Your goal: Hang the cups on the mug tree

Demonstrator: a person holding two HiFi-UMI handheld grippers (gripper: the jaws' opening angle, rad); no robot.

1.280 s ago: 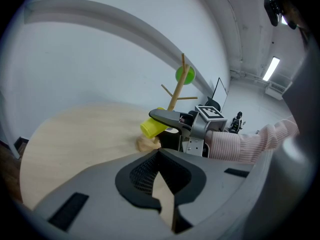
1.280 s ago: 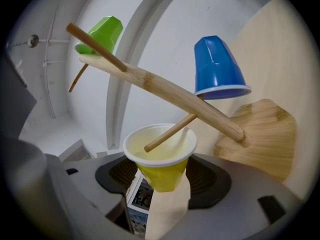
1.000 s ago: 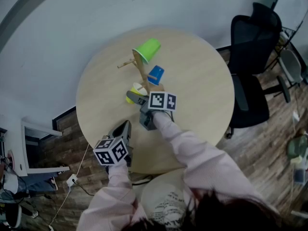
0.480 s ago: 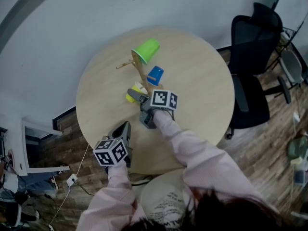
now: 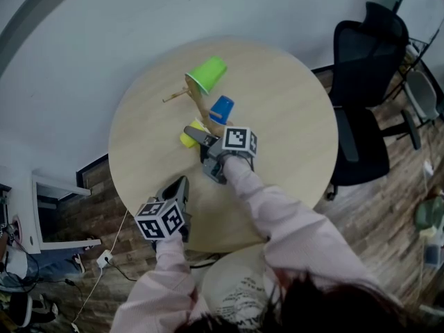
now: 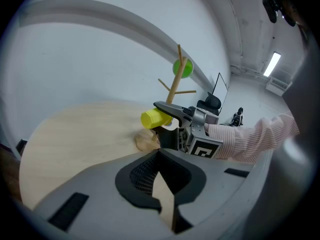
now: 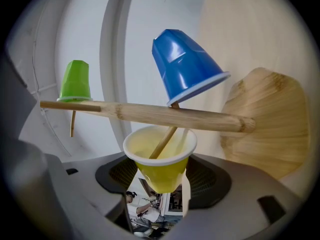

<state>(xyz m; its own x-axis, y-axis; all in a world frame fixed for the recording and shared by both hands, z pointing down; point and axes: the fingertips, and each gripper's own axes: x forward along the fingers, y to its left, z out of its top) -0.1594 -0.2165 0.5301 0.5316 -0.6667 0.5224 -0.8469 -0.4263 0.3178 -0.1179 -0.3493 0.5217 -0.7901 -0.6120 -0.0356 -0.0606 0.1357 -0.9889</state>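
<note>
A round, pale wood worktop [image 5: 291, 116] is seen from above, with a black office chair [image 5: 364, 82] beyond its right edge. A wooden mug tree [image 5: 200, 104] stands a little left of the worktop's middle, toward the far edge.

A green cup [image 5: 206, 74] sits upside down at the top of the tree. A blue cup [image 5: 221, 109] hangs upside down on a branch lower down, on the side facing the right edge.

The right gripper [image 5: 198, 136] reaches in from the near edge at the end of a pink striped sleeve [image 5: 277, 214]. Its fingers [image 7: 210, 181] are clamped on the sides of a yellow cup [image 5: 189, 137]. In the right gripper view the cup's open mouth faces the tree, and a slanted wooden peg reaches into it. The cup hangs above the worktop, just beside the trunk on the side nearer the person.

The left gripper [image 5: 180, 184] rests low at the near left edge, well apart from the tree and pointing toward it. Its fingers [image 6: 135, 176] meet at the tips, and nothing is between them.
</note>
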